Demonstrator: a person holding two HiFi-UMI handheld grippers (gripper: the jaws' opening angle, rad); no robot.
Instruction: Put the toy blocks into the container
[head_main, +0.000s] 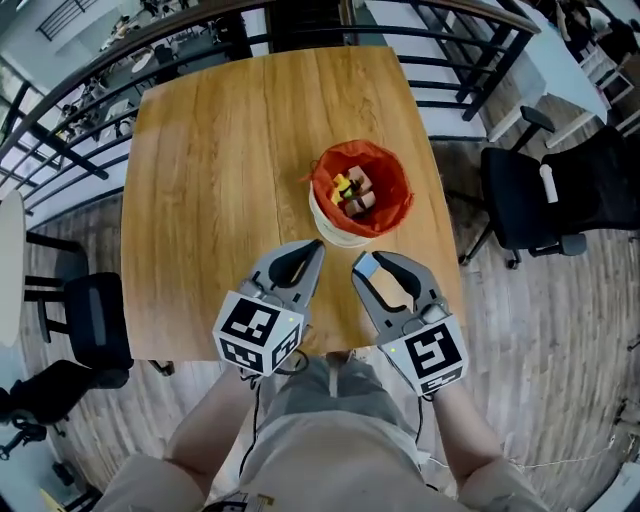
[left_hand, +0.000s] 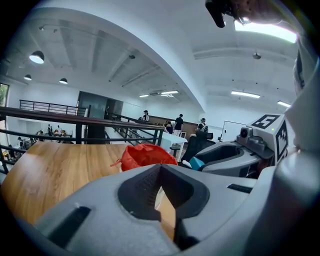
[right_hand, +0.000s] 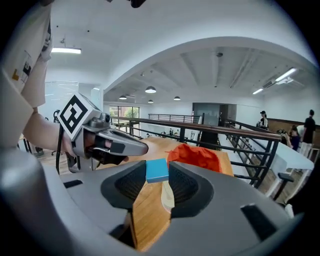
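Observation:
A white container lined with a red bag (head_main: 389, 185) stands on the wooden table (head_main: 215, 170), right of its middle. Several toy blocks (head_main: 352, 190), yellow, brown and red, lie inside it. My right gripper (head_main: 364, 264) hovers over the table's near edge, just in front of the container, shut on a small blue block (right_hand: 157, 170) pinched at its fingertips. My left gripper (head_main: 316, 246) hangs beside it on the left, jaws shut with nothing between them. The red bag (left_hand: 145, 156) sits just beyond the left jaws' tips, with the blue block (left_hand: 196, 163) to its right.
A black office chair (head_main: 545, 195) stands right of the table and another chair (head_main: 95, 320) at its left. A dark metal railing (head_main: 120, 60) runs behind the table's far edge. The person's legs (head_main: 330, 440) sit below the near edge.

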